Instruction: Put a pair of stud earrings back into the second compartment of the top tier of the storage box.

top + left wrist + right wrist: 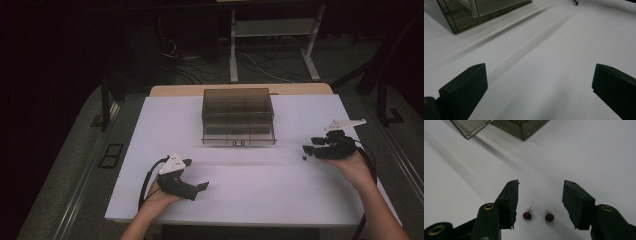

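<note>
Two earrings (538, 216), posts away from tongs (540, 195)

In the high view the two earrings (304, 158) are just one dark speck, too tiny to tell apart. The clear box (506, 126) gets chopped off by the right gripper view's top edge.

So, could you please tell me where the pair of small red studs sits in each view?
High view: studs, a dark speck just left of the right gripper.
Left gripper view: top edge, right of centre.
Right gripper view: between the open jaws, low centre.
Shared landmark: the smoked clear box.
</note>
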{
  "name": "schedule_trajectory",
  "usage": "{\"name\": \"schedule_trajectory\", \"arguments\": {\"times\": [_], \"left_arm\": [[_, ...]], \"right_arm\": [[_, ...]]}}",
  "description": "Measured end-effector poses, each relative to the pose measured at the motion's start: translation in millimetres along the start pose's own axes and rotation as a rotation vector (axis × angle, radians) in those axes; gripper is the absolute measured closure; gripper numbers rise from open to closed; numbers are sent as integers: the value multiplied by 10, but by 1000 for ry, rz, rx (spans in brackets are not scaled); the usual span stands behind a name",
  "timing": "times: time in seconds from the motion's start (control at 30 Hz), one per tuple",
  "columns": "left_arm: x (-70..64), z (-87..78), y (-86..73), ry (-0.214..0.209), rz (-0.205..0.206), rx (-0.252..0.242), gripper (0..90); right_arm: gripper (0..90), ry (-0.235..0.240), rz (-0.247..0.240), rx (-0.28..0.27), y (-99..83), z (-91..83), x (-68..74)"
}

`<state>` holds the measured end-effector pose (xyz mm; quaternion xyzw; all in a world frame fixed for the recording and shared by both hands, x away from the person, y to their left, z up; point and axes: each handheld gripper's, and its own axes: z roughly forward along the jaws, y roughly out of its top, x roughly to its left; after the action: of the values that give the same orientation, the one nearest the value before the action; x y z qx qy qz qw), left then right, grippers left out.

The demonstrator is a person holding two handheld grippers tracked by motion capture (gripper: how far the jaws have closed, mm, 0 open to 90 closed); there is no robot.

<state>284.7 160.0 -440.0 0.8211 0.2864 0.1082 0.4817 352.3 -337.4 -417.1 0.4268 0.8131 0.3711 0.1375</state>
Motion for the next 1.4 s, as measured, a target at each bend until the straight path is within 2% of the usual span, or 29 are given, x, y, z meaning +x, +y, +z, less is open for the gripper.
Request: {"name": "schedule_trajectory", "arguments": {"times": [0.37, 0.83, 1.4], "left_arm": [[5, -6, -2, -2, 0, -5, 0], [3, 2, -9, -5, -3, -4, 0], [3, 4, -12, -6, -3, -4, 0]], "right_arm": [[581, -14, -4, 39, -93, 34, -80], [638, -24, -27, 97, -166, 127, -115], [711, -27, -68, 129, -188, 201, -96]]}}
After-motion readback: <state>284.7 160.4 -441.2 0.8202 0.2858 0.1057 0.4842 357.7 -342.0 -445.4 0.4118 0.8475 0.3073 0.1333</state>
